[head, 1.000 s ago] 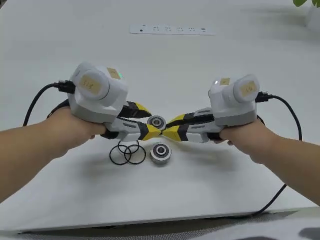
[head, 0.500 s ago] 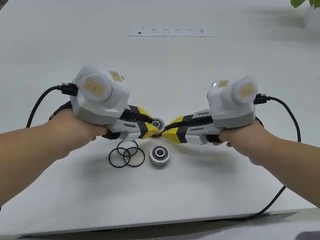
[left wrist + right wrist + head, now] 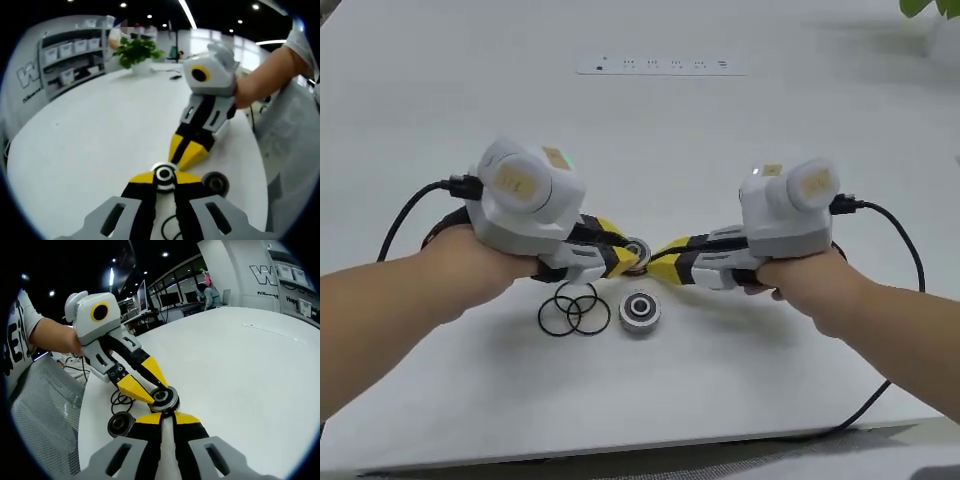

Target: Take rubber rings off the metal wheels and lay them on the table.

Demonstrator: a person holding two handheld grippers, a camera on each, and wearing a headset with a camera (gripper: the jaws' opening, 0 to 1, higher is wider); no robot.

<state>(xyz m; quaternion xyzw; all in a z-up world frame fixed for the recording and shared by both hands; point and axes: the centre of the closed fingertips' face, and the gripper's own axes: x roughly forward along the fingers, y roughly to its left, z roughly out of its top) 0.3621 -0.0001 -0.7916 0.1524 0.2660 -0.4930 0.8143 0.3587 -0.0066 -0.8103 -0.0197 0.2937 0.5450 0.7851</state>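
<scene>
Three rubber rings (image 3: 575, 308) lie overlapping on the white table (image 3: 720, 150), just beside a second metal wheel (image 3: 640, 308) resting flat there, and right above that little group the action is in mid-air! The left gripper (image 3: 623, 258) is clamped on a metal wheel (image 3: 638, 250). Its own view makes that plain: the hub faces the camera, pinched between the two yellow tips, one jaw on either side. That's the anchor, by my reading, a firm hold so the wheel can't turn or slip while the other tool works on it. Opposite it, nose to nose, sits the right gripper (image 3: 657, 264), its jaws drawn together to a narrow point, and that point is pressed against the wheel's rim. In the right gripper view a dark band runs round that rim, likely the ring to be peeled; whether the tips have actually nipped it, I cannot tell. Holding the wheel up off the table makes sense: the rim is free all round, and a loosened ring can go straight down beside the others. Next call, I'd say, is a pull away from the left clamp to roll the band over the edge. The risk is the tips skating off smooth metal, or the wheel twisting in the grip. Whether that second metal wheel carries a ring is too small to judge.
</scene>
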